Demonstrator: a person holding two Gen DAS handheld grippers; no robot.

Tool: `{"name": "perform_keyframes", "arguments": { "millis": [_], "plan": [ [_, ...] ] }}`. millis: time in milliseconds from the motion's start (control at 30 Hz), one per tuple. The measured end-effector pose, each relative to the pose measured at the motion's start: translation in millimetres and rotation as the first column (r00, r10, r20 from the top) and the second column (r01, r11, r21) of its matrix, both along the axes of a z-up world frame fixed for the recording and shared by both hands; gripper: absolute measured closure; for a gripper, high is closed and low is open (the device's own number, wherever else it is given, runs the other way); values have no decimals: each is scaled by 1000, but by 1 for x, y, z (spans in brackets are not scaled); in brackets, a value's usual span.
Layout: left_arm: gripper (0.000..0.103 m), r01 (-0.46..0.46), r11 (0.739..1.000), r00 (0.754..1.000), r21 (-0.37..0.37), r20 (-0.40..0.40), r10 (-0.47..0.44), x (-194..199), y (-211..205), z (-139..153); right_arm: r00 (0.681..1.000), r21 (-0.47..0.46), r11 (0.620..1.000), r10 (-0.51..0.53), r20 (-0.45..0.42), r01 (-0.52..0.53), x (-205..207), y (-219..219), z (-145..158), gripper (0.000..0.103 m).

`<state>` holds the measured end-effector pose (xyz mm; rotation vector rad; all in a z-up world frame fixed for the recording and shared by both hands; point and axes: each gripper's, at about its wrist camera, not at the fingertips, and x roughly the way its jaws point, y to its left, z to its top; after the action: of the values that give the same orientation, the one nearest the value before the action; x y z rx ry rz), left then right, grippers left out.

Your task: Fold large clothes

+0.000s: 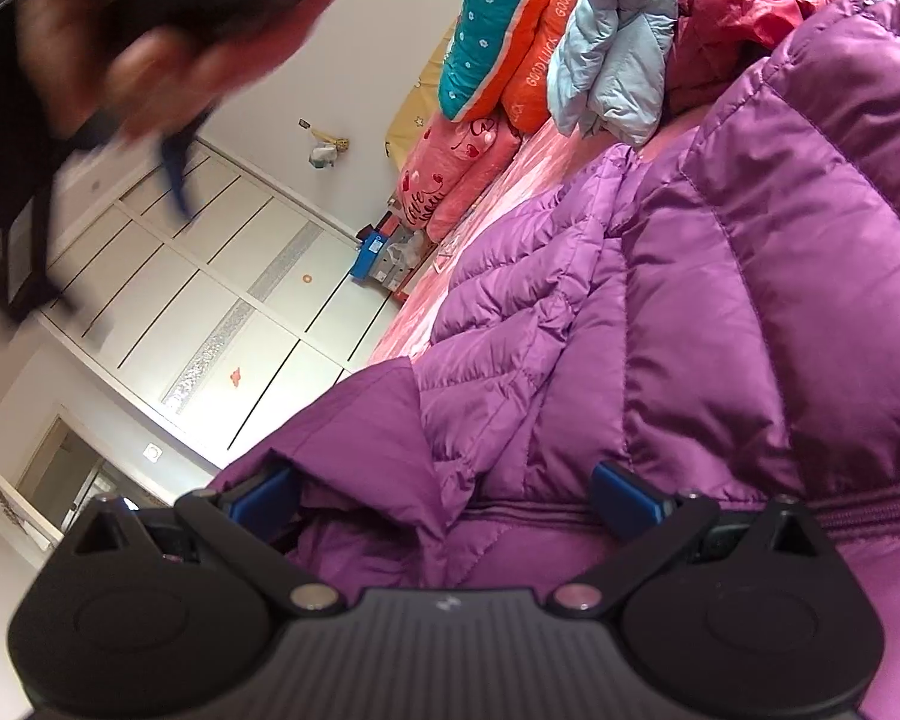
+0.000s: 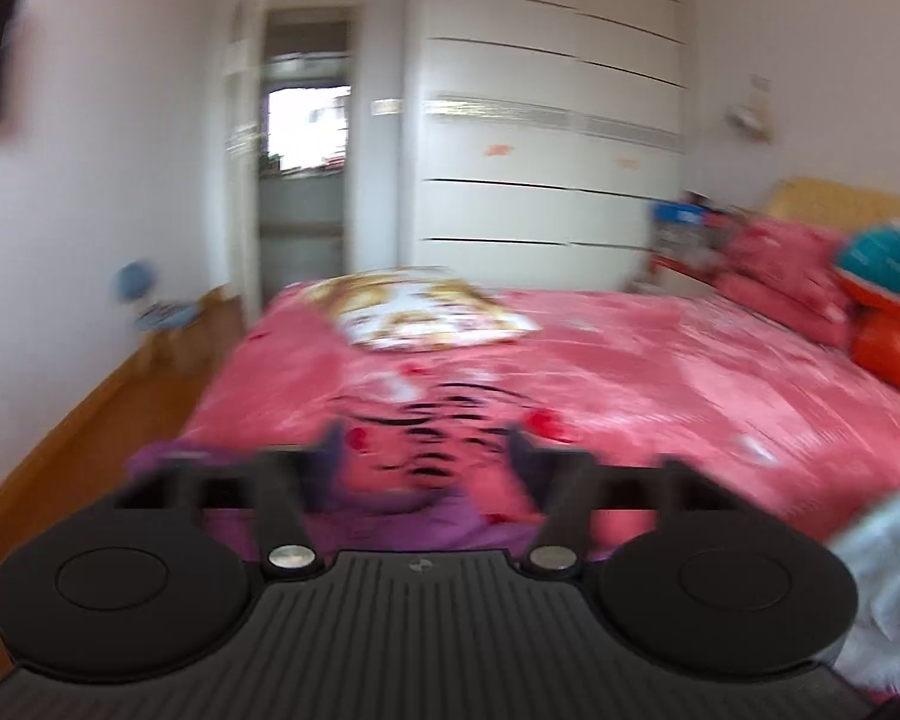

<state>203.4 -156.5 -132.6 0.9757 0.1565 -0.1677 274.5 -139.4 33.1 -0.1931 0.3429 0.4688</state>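
A large purple quilted down jacket (image 1: pixel 720 300) lies on the pink bed and fills the right of the left wrist view. My left gripper (image 1: pixel 444 495) is open, its blue pads (image 1: pixel 621 498) spread wide with a fold of the jacket's hem and zipper between them. My right gripper (image 2: pixel 426 450) is open above the bed, a bit of purple jacket (image 2: pixel 390 510) below its fingers; that view is blurred. The right gripper and hand (image 1: pixel 168 60) also show blurred at the top left of the left wrist view.
A pink bedspread (image 2: pixel 660 372) covers the bed. Rolled quilts (image 1: pixel 498 30), a light blue jacket (image 1: pixel 618 42) and a red jacket (image 1: pixel 744 6) pile at the headboard. A patterned pillow (image 2: pixel 426 312) lies at the far side. A white wardrobe (image 2: pixel 546 120) and doorway (image 2: pixel 306 168) stand behind.
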Motion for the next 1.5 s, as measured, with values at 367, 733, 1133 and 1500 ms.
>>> {"name": "perform_keyframes", "arguments": {
  "millis": [367,733,1133,1500],
  "plan": [
    [1,26,1000,1000,-2,8,-26,-2,10,0,942,-384,861,284,-178,-332,28,138,-22,2],
    [0,19,1000,1000,-17,21,-19,-7,27,2,988,-300,943,117,-103,-143,41,102,-12,94],
    [0,-249,968,962,-26,112,250,35,66,7,898,316,857,-439,35,407,50,-123,14,94],
    [0,-420,897,904,-140,27,427,62,103,17,800,377,706,-525,-290,600,54,-188,-100,91]
  ]
}}
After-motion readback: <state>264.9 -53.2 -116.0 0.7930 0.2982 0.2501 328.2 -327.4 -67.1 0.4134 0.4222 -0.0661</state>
